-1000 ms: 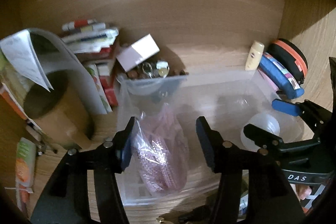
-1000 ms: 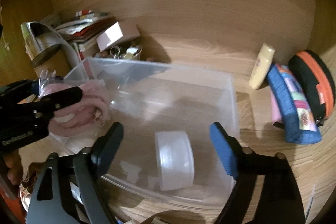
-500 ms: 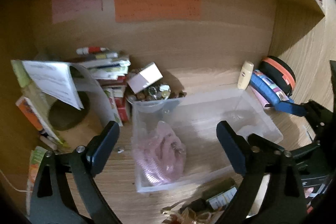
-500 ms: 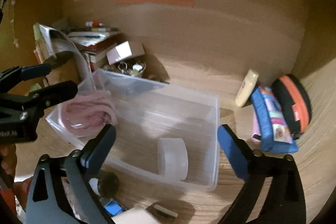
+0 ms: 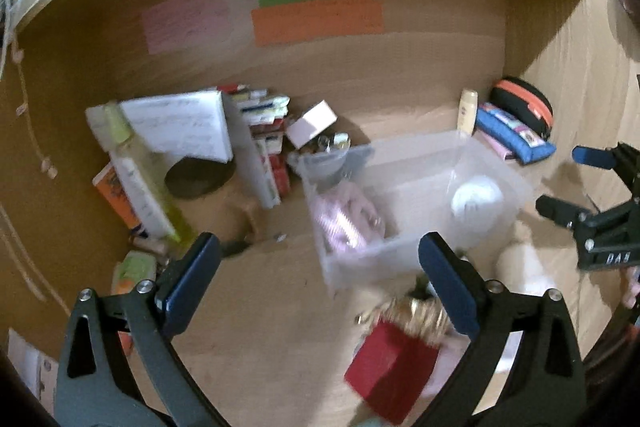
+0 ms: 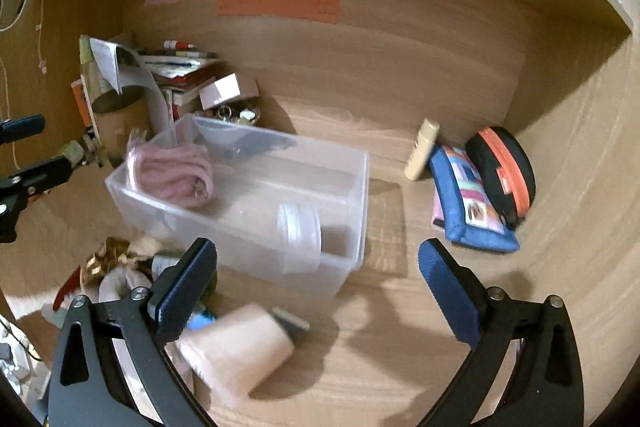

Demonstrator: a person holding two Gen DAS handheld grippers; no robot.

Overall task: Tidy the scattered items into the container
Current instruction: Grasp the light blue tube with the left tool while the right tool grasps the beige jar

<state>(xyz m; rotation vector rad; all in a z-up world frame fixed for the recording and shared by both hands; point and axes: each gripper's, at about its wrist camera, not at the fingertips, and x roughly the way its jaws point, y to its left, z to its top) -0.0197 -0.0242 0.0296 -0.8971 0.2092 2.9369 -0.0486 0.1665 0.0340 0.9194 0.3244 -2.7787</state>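
We held the left claw [image 5: 316, 267] and right claw [image 6: 318, 273] spread wide, gripping nothing; the clear container [image 6: 352, 195] sat mid-counter [image 6: 400, 347], holding a pink bundle [image 6: 172, 175] at left and a white tape roll [image 6: 298, 227] at right; scattered items [image 6: 236, 343] lay just near it.

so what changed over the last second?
The left gripper let go of the pink bundle, now lying in the clear container, and opened. Both grippers pulled back; the right gripper stayed open and empty. The white tape roll stayed put.
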